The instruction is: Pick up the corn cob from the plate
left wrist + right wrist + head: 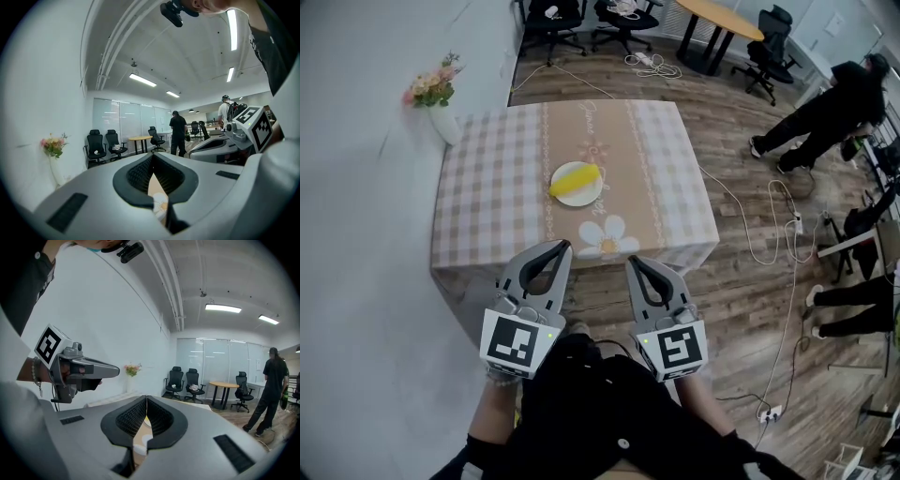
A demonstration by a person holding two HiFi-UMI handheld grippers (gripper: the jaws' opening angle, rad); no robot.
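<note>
While the corn cob [575, 178] lies on its plate [581, 200] in the middle of the table [487, 197], the left gripper [564, 247] and right gripper [633, 262] hang short of its near edge, both clenched on nothing; approach, opening and grasp all remain.

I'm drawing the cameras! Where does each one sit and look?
Head view: on the person's head, looking down at the yellow corn cob on the white plate; left claw, right claw show.
Left gripper view: on the left claw, facing across the room; right claw shows.
Right gripper view: on the right claw, facing likewise; left claw shows.
Both gripper views share pink flowers.
</note>
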